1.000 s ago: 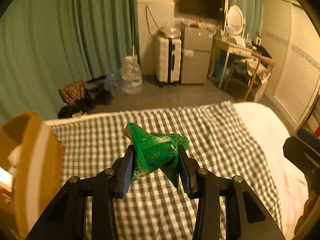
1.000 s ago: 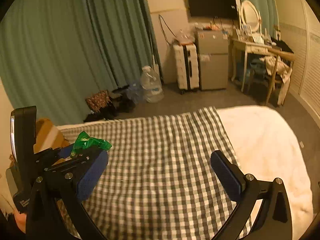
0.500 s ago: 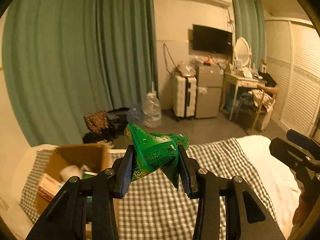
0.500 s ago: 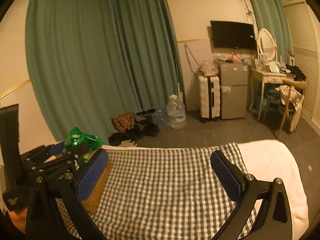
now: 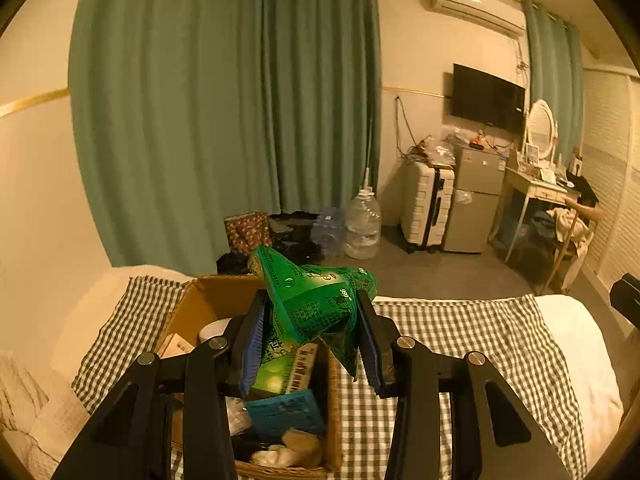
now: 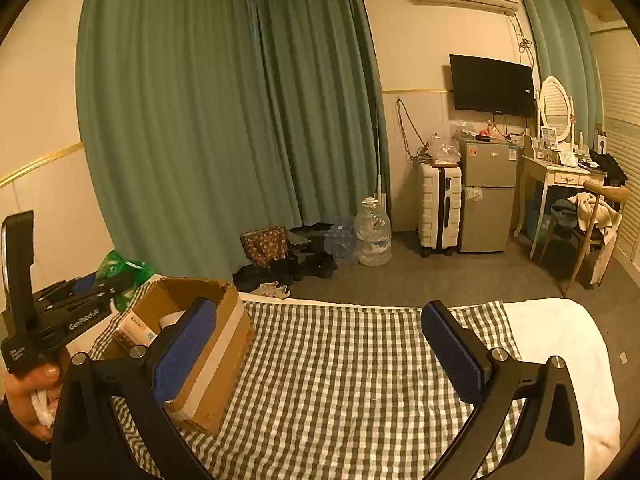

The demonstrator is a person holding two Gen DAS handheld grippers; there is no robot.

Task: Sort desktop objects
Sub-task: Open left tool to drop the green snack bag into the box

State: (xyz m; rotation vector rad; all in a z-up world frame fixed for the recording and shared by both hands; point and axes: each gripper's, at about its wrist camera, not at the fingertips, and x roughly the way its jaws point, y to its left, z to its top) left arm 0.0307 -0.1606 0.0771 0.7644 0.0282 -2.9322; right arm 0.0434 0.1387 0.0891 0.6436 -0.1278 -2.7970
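Note:
My left gripper (image 5: 310, 336) is shut on a crumpled green packet (image 5: 316, 304) and holds it in the air above an open cardboard box (image 5: 200, 304). The box sits on a checked cloth (image 5: 460, 344) and holds a teal basket (image 5: 286, 412), a green carton and other small items. In the right wrist view the same box (image 6: 224, 344) stands at the left, with the left gripper (image 6: 116, 280) and its green packet (image 6: 120, 266) beyond it. My right gripper (image 6: 320, 352) is open over the cloth, nothing between its pads.
The checked cloth (image 6: 340, 360) covers a bed with a white blanket (image 6: 560, 332) at the right. A hand (image 6: 24, 392) grips the left tool's handle. Beyond the bed stand a water jug (image 6: 372, 236), suitcase (image 6: 438, 208), small fridge (image 6: 486, 196) and a dressing table (image 6: 560, 176).
Both grippers have risen and swung left. The cardboard box has come from the left edge to directly under the left gripper, which still clamps the green packet. The right gripper stays open.

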